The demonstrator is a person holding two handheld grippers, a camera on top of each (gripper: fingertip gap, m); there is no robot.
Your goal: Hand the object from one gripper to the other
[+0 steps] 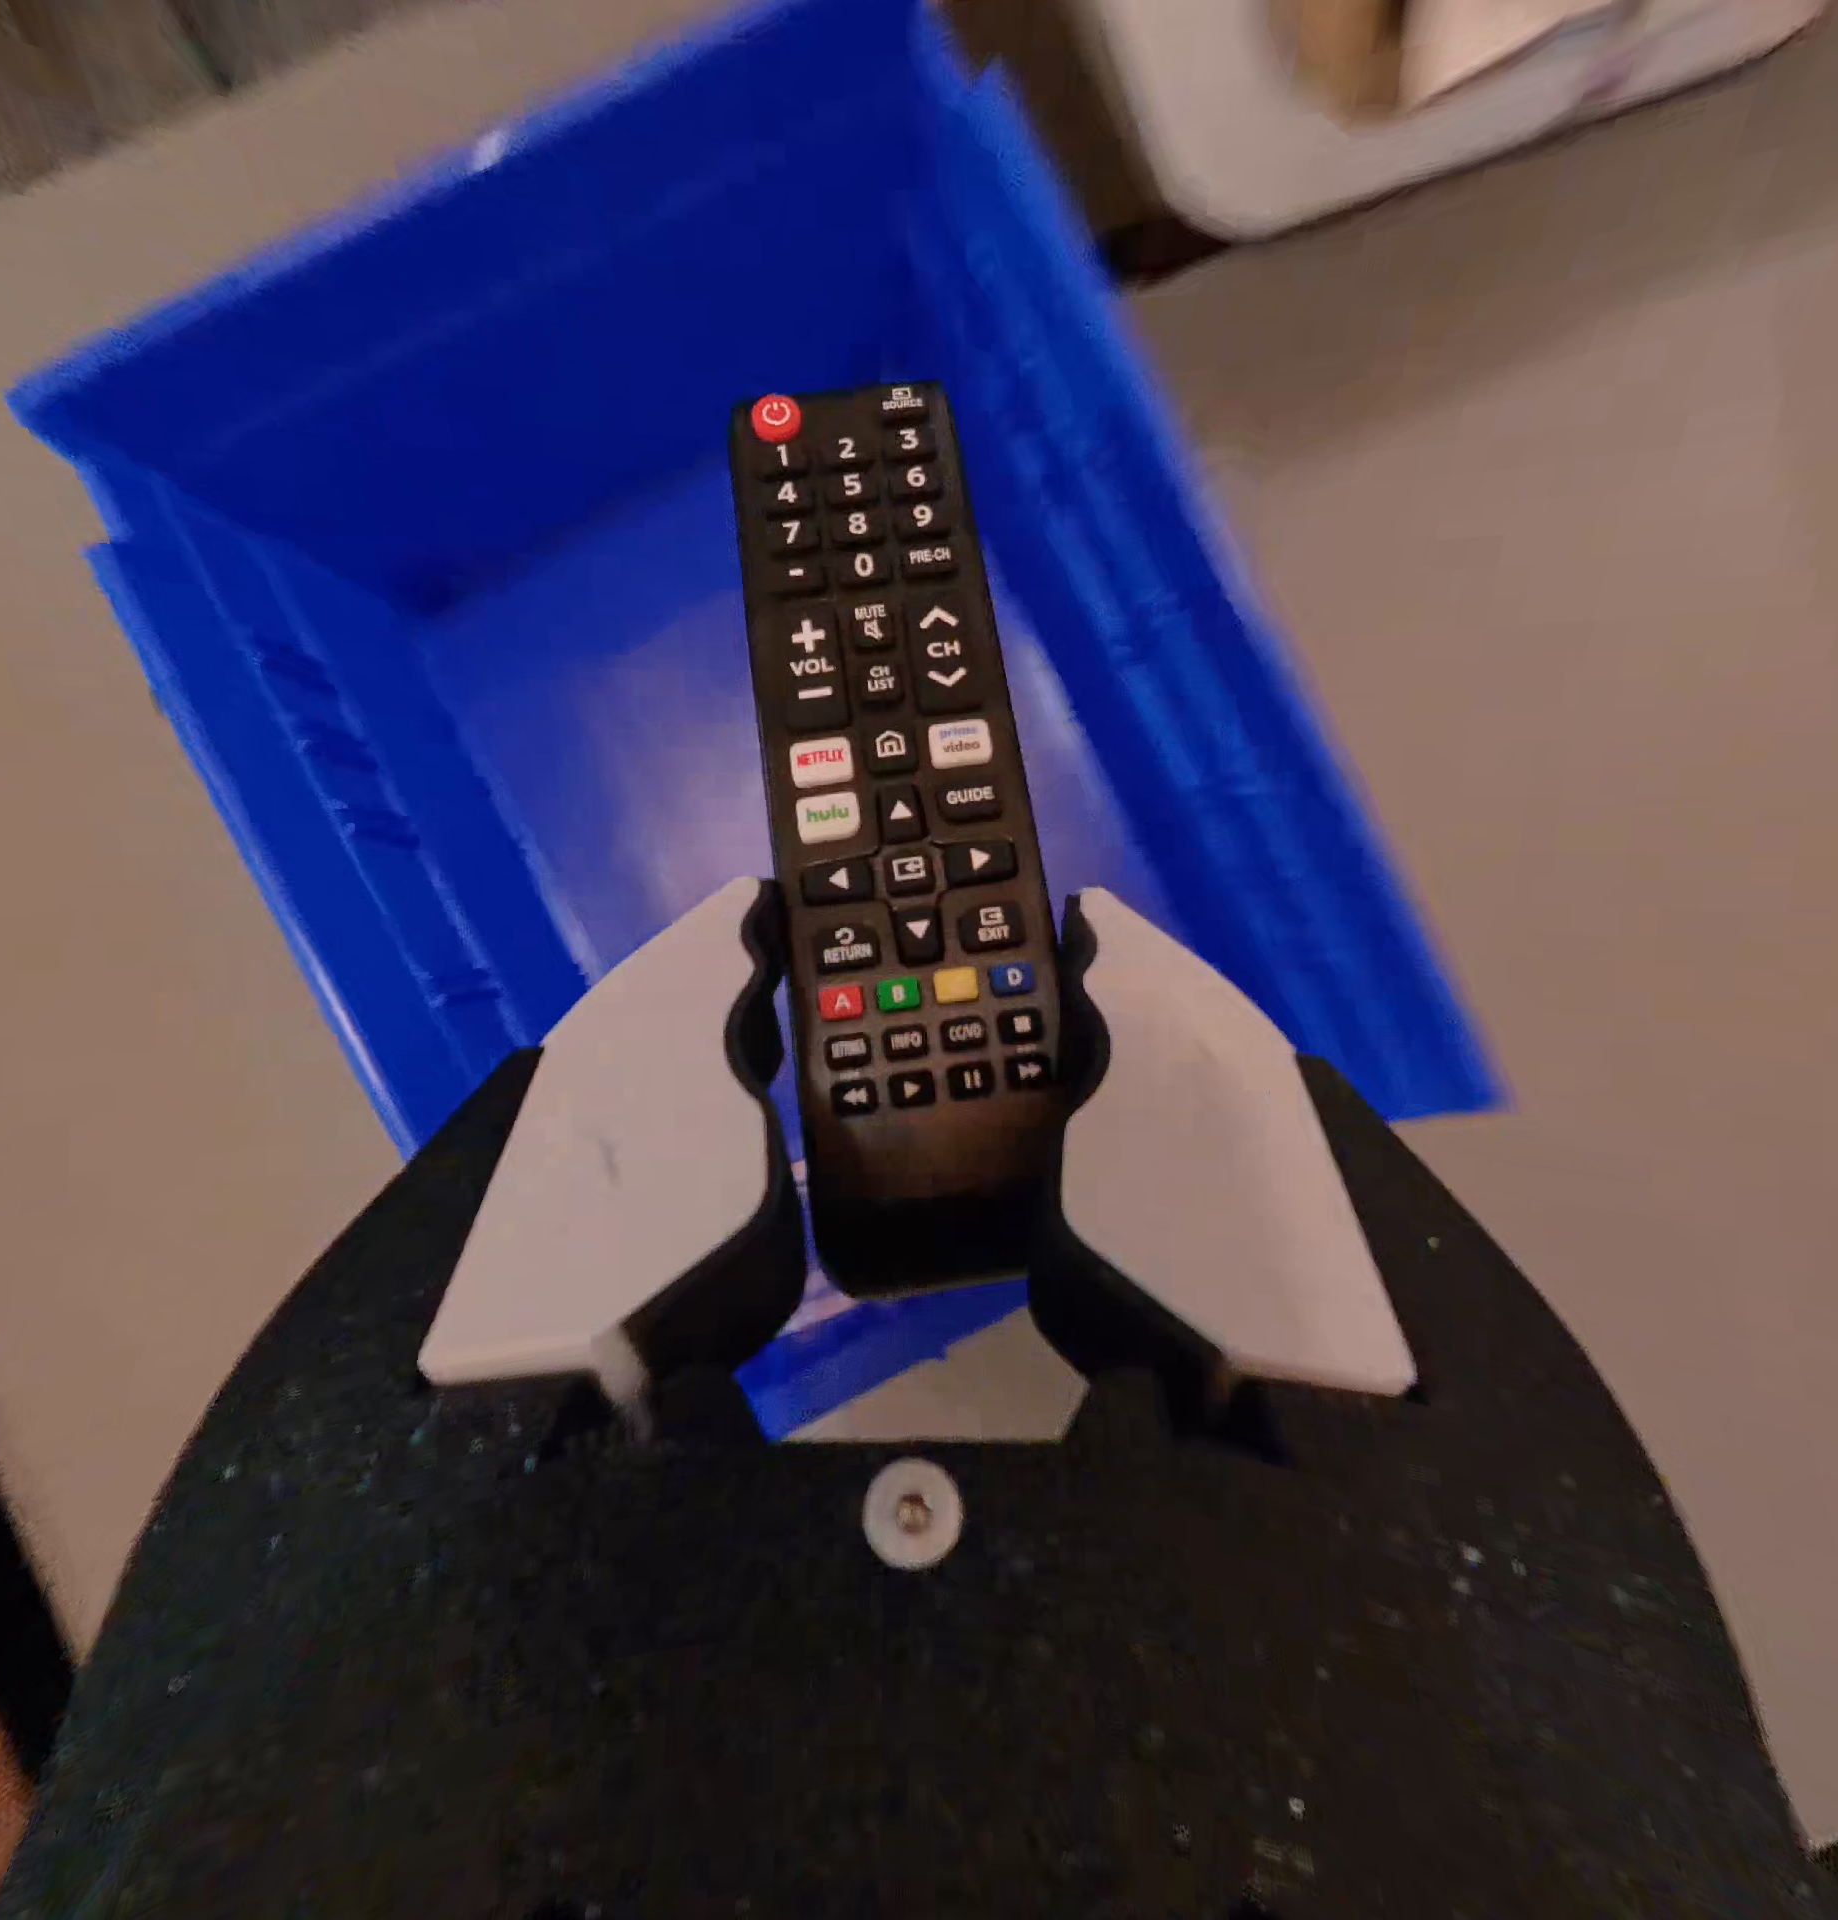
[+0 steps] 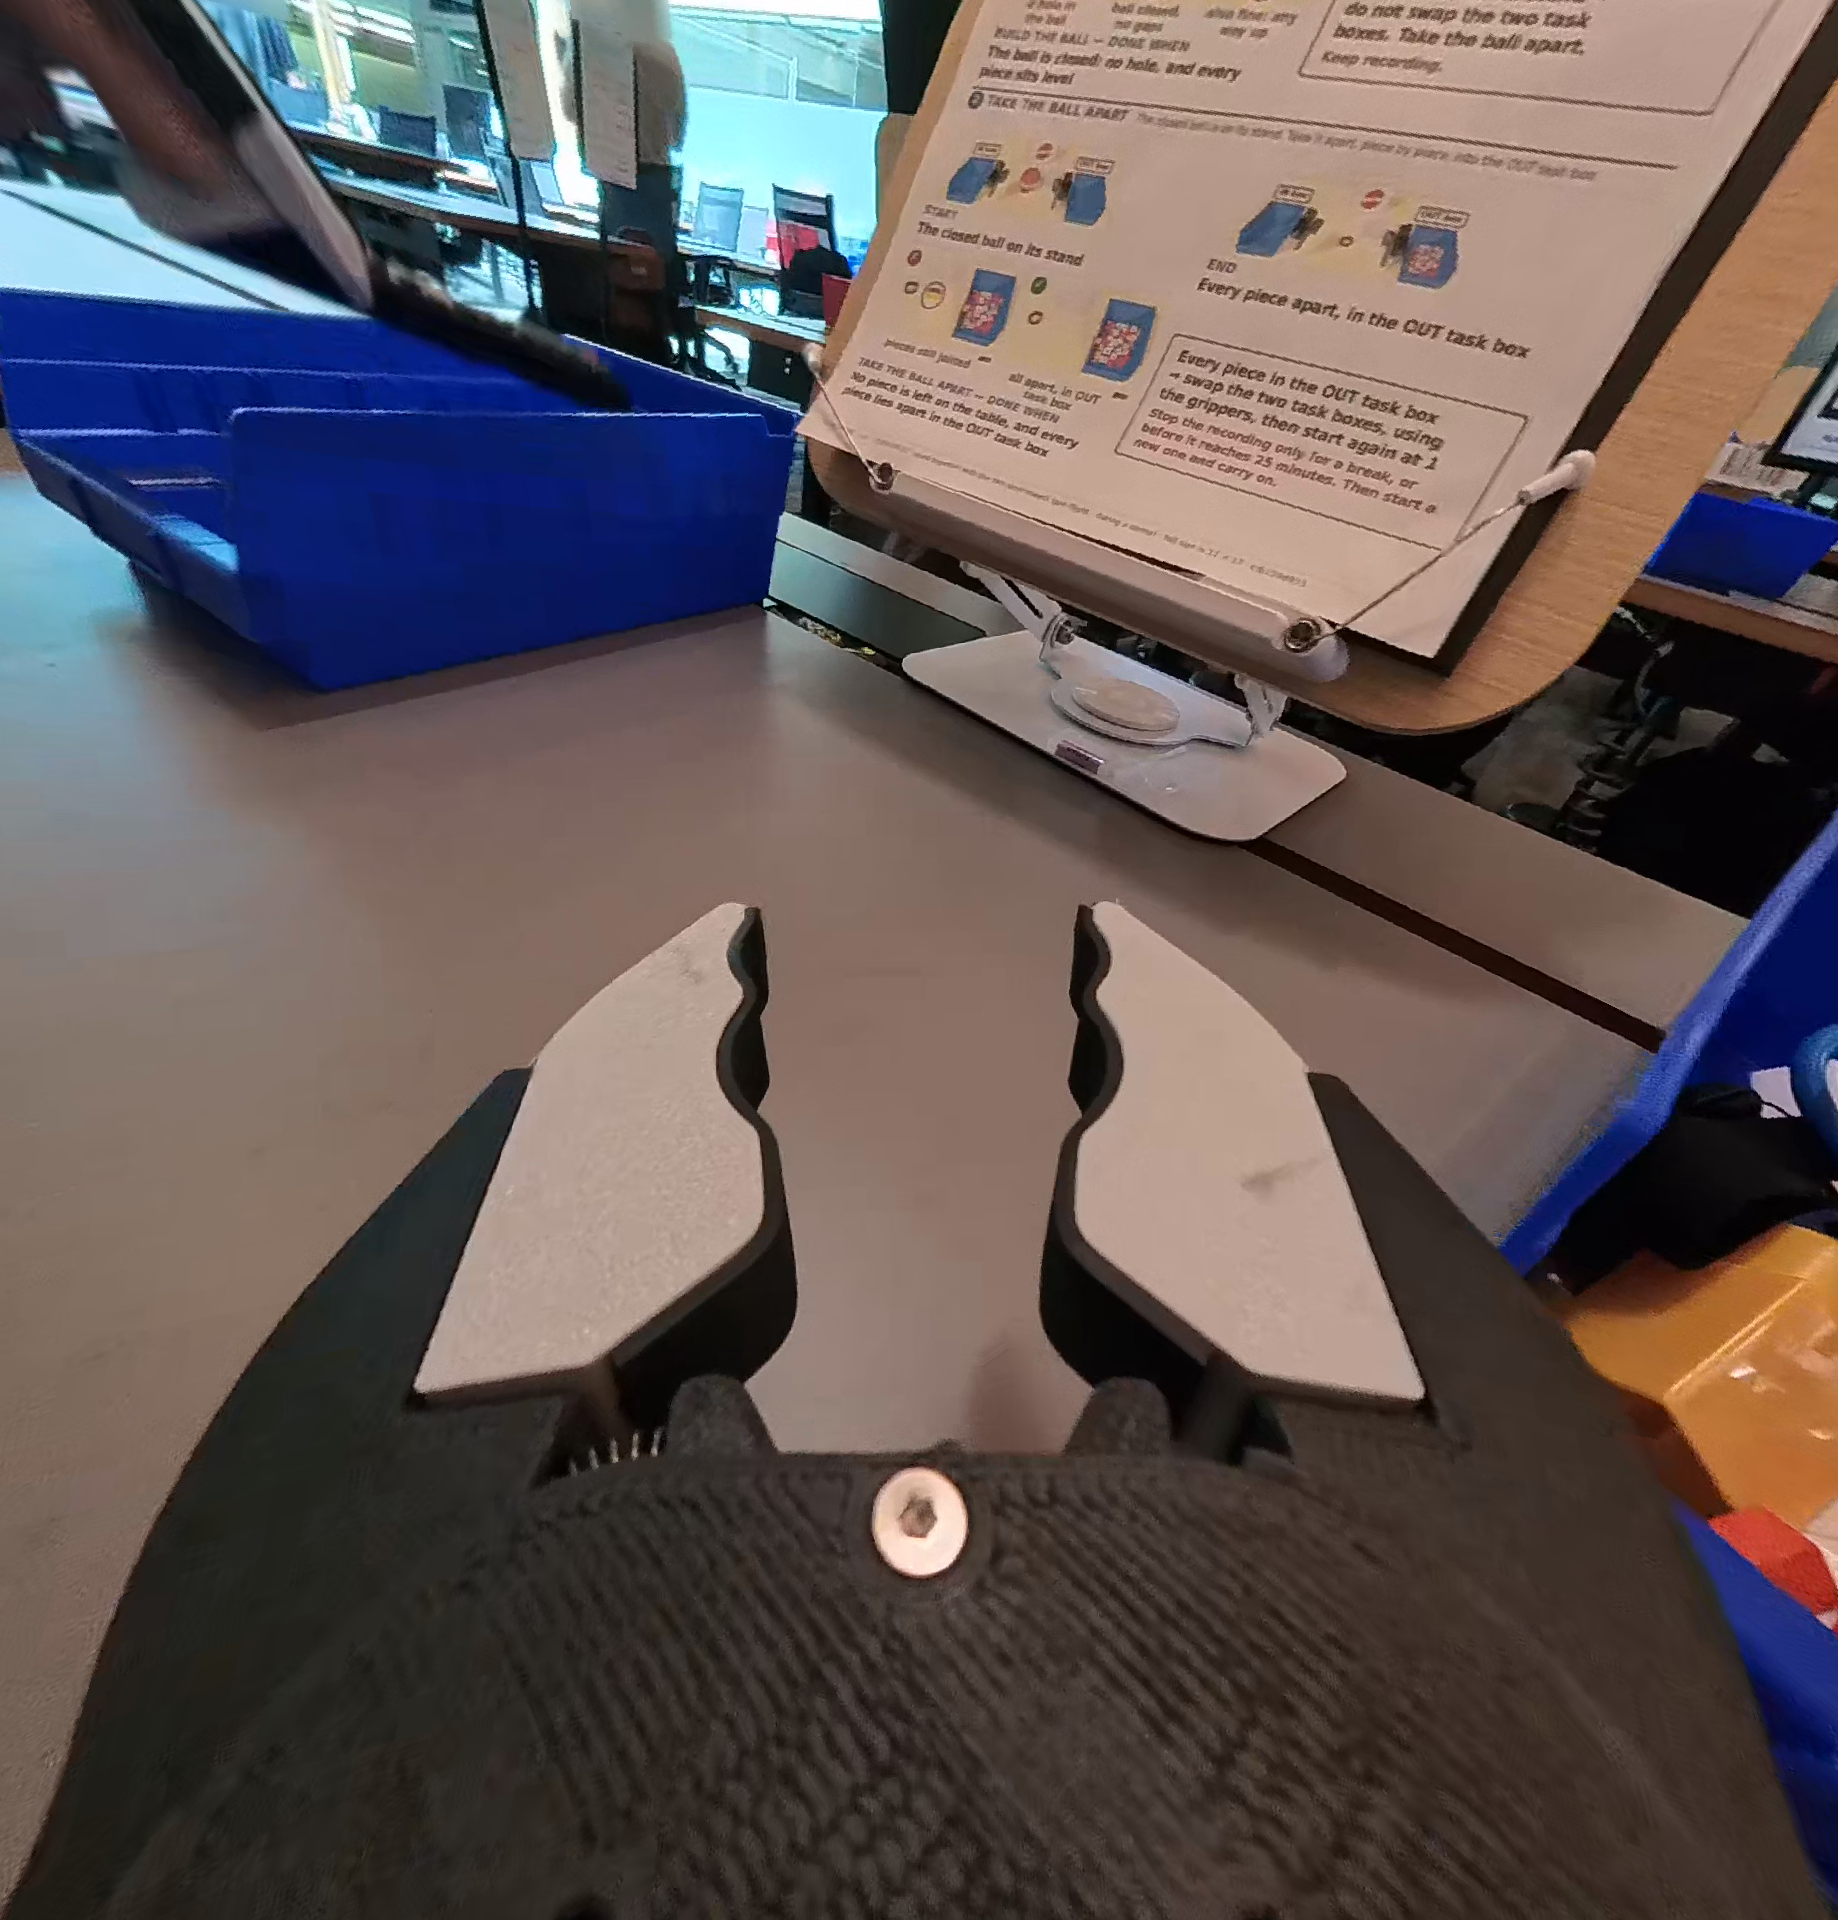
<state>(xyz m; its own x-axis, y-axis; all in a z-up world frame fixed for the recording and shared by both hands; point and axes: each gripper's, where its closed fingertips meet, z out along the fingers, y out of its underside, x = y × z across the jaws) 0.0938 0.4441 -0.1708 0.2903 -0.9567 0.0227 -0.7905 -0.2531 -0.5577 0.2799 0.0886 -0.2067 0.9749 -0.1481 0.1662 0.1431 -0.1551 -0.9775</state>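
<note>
— Two grippers, which holds it?
— The left gripper (image 1: 920, 914) pinches the remote (image 1: 889, 790) above the blue bin (image 1: 375, 436); the right gripper (image 2: 920, 925) gapes empty (over bare table (image 2: 323, 883)). Handover not yet begun.

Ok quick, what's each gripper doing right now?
Left gripper: closed on the remote, over the blue bin.
Right gripper: open, empty.

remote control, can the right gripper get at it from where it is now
Probably not yet. The right gripper is open and empty over bare table, while the left gripper holds the remote control above the blue bin off to its left. Nothing blocks the path.
</note>
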